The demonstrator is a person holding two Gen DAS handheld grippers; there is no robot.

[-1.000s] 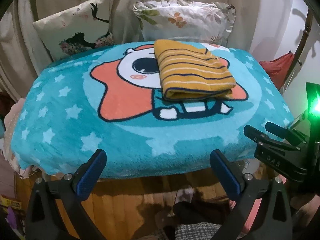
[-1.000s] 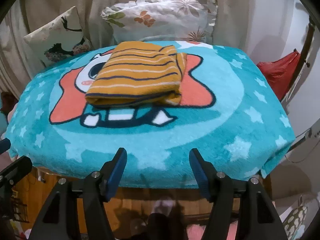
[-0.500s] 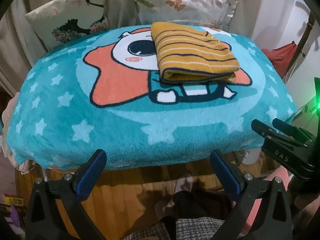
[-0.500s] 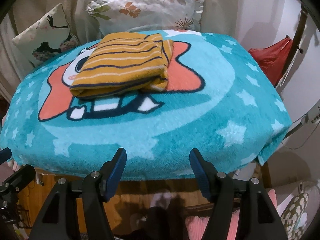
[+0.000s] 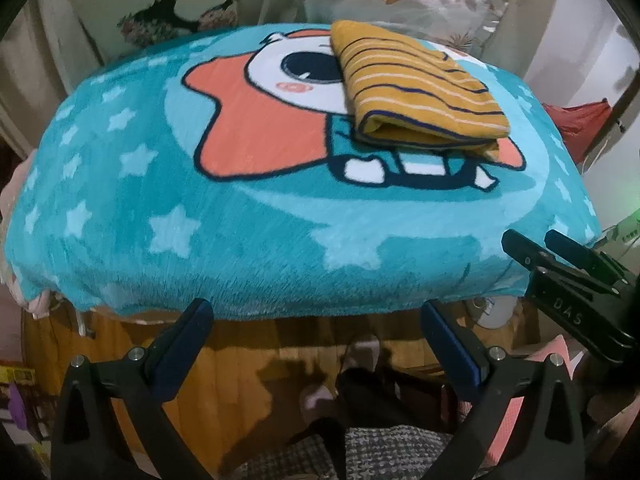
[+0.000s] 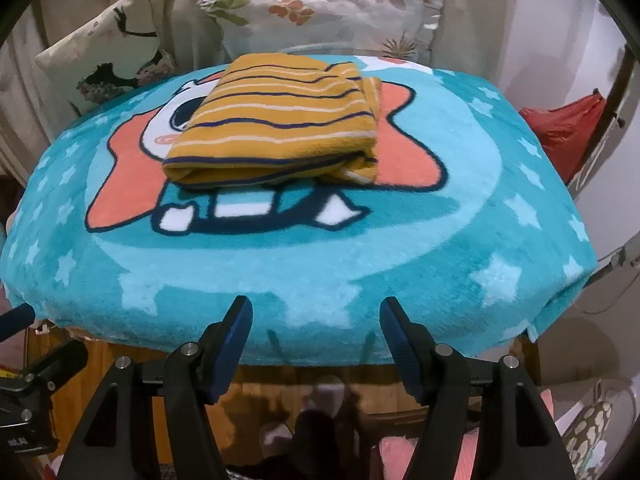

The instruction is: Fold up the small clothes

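Teal star blanket [image 6: 400, 240] w/ cartoon print covers the table; folded mustard striped garment [image 6: 280, 120] lies on it toward far side. Left hand-held gripper [image 5: 316, 340] & right hand-held gripper [image 6: 316, 340] both wide open, empty, at near edge.

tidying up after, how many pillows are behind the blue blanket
2. A bird-print pillow stands at the back left, and a floral pillow at the back centre, behind the folded striped garment. More could be hidden behind the blanket.

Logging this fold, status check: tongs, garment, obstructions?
Left tongs open, empty. Right tongs open, empty. Striped garment folded, lying on teal blanket. Nothing between tongs and garment.
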